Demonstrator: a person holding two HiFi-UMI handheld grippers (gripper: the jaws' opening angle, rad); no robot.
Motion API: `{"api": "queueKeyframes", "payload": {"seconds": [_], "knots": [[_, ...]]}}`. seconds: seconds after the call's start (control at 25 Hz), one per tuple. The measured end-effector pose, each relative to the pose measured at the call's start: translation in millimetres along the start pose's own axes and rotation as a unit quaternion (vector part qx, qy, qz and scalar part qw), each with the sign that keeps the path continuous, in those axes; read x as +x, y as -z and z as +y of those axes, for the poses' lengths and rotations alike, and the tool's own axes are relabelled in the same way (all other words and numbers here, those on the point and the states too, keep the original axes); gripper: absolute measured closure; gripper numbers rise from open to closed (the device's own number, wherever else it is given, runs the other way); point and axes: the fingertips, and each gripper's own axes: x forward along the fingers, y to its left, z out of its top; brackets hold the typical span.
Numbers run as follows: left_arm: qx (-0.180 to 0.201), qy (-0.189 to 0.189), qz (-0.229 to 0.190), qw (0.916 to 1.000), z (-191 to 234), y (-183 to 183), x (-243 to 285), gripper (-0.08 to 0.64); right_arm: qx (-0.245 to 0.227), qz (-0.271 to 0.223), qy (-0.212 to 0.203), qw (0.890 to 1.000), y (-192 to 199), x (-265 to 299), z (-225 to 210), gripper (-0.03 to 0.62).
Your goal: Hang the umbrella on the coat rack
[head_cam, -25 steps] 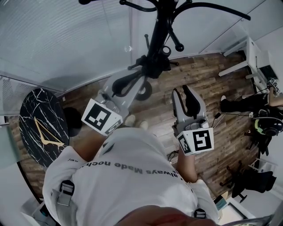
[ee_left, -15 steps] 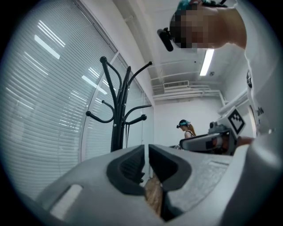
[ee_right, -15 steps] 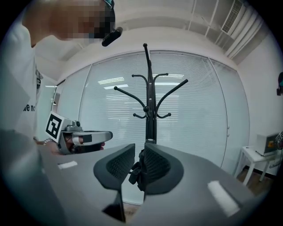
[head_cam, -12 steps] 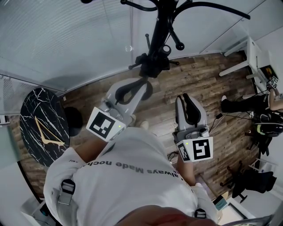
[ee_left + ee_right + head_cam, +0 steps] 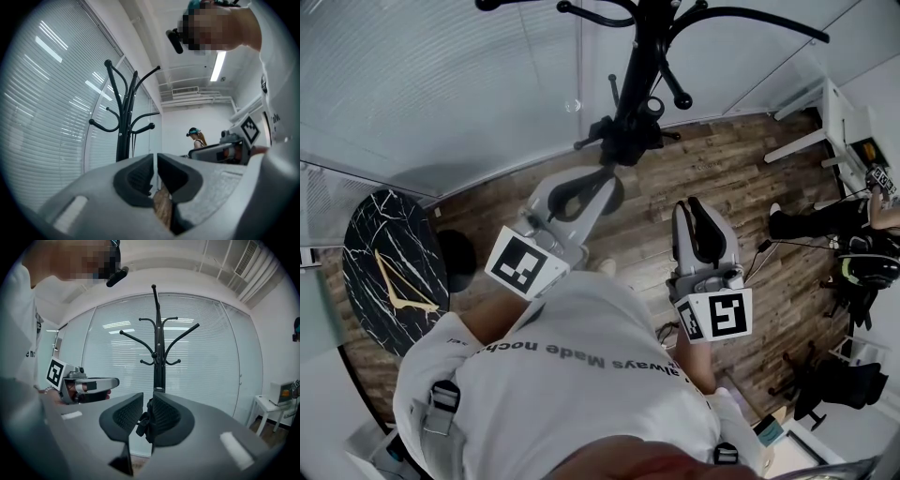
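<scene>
The black coat rack (image 5: 642, 66) stands ahead by the blinds. A dark folded umbrella (image 5: 623, 136) hangs as a bundle against its pole. My left gripper (image 5: 605, 178) is just short of that bundle, apart from it, jaws shut and empty. To its right my right gripper (image 5: 686, 204) is level, also shut on nothing. In the right gripper view the umbrella (image 5: 145, 420) shows behind the thin slit of the right gripper (image 5: 147, 404). The left gripper view has the rack (image 5: 124, 122) above the left gripper (image 5: 155, 161); there the umbrella is hidden.
A round black marble table (image 5: 389, 267) is at the left on the wooden floor. At the far right stand a white table (image 5: 834, 122) and a person (image 5: 862, 253) among dark gear. A blinds-covered glass wall (image 5: 441, 84) runs behind the rack.
The left gripper has drawn back from the umbrella on the rack towards me. The right gripper's jaws, spread a second ago, have come together.
</scene>
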Motion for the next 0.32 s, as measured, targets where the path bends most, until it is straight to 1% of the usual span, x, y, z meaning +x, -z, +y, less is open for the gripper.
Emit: {"api": "queueKeyframes", "payload": {"seconds": [0.32], "knots": [[0.0,0.003,0.003,1.0,4.0,0.2,-1.5,0.534,0.0,0.001,0.003,1.0,1.0,4.3,-0.3,0.528]]}}
